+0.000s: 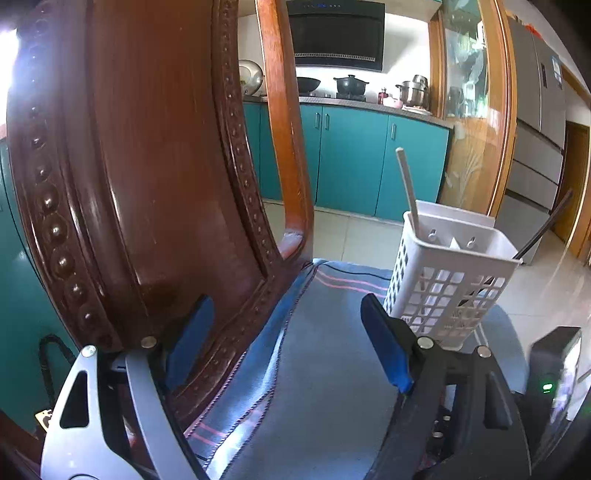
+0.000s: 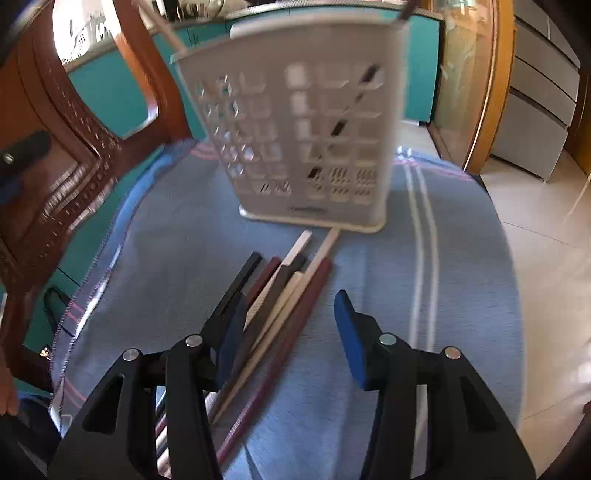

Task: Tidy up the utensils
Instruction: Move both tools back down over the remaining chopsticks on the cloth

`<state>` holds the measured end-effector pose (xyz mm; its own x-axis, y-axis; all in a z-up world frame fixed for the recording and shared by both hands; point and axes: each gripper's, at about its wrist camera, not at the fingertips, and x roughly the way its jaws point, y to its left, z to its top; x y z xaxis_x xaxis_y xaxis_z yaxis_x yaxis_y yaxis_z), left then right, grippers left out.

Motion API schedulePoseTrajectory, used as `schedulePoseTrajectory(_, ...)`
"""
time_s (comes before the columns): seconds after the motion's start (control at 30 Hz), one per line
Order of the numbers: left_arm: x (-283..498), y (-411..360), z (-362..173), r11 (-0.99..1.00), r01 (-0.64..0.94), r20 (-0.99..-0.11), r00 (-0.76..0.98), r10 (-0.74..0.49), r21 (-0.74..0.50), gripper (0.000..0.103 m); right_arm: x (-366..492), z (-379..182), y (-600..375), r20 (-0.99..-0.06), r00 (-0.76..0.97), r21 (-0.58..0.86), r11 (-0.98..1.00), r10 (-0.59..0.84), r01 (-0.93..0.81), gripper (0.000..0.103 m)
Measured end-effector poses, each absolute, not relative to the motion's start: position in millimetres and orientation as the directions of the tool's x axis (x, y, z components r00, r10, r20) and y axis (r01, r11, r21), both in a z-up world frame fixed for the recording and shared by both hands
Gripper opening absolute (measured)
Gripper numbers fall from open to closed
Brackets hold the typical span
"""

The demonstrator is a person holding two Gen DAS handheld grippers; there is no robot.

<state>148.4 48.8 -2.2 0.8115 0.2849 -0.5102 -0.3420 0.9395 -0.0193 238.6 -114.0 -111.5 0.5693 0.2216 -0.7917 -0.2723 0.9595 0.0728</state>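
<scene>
Your right gripper (image 2: 291,332) hangs unclenched, your left gripper (image 1: 288,339) likewise, over the loose bundle of thin, stiff, slippery-looking chopsticks (image 2: 284,295) just before the white perforated plastic utensil basket (image 2: 295,125), so pinch one mid-length.

The right wrist view is smeared by motion: the white utensil basket (image 2: 303,125) has soft edges, and the small lettering at its base cannot be read. A pale utensil (image 2: 168,31) and a dark one (image 2: 406,9) leaning out of it are cut off by the top edge. The bundle of chopsticks (image 2: 284,291) runs back beneath the right hand-held gripper (image 2: 291,325), so their near ends are hidden and their count is unclear. In the left wrist view, the left hand-held gripper (image 1: 291,336) covers the basket's (image 1: 454,273) lower left corner, and the chair back (image 1: 147,155) hides much of the kitchen behind. What lies inside the basket is too small to tell.
</scene>
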Motion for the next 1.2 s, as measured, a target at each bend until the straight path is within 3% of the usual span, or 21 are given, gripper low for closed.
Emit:
schedulePoseTrajectory(0.2,147,54,-1,0.941,-0.338,-0.527,0.803,0.279,-0.017,0.083,238,-124,-100,-0.810,0.546,0.074,0.960,0.216,-0.270,0.048)
schedulePoseTrajectory(0.37,148,53,-3,0.945,-0.326,-0.539,0.798,0.270,-0.010,0.084,239,-123,-119,-0.824,0.505,0.164,0.961,0.257,-0.222,0.030)
schedulePoseTrajectory(0.5,151,49,-5,0.949,-0.317,-0.547,0.793,0.268,0.005,0.084,236,-122,-125,-0.840,0.478,0.166,0.960,0.258,-0.226,0.022)
schedulePoseTrajectory(0.7,156,42,-13,0.953,-0.302,-0.563,0.783,0.262,0.024,0.085,236,-120,-123,-0.849,0.474,0.114,0.957,0.232,-0.265,0.019)
schedulePoseTrajectory(0.8,158,39,-16,0.953,-0.301,-0.571,0.777,0.264,0.032,0.085,234,-115,-127,-0.848,0.473,0.123,0.956,0.240,-0.265,0.013)
schedulePoseTrajectory(0.93,160,38,-20,0.954,-0.298,-0.582,0.771,0.258,0.029,0.086,228,-111,-152,-0.847,0.482,0.133,0.967,0.224,-0.216,0.008)
schedulePoseTrajectory(1.2,166,34,-30,0.963,-0.269,-0.618,0.756,0.216,0.007,0.088,229,-112,-183,-0.847,0.487,0.181,0.977,0.215,-0.116,0.008)
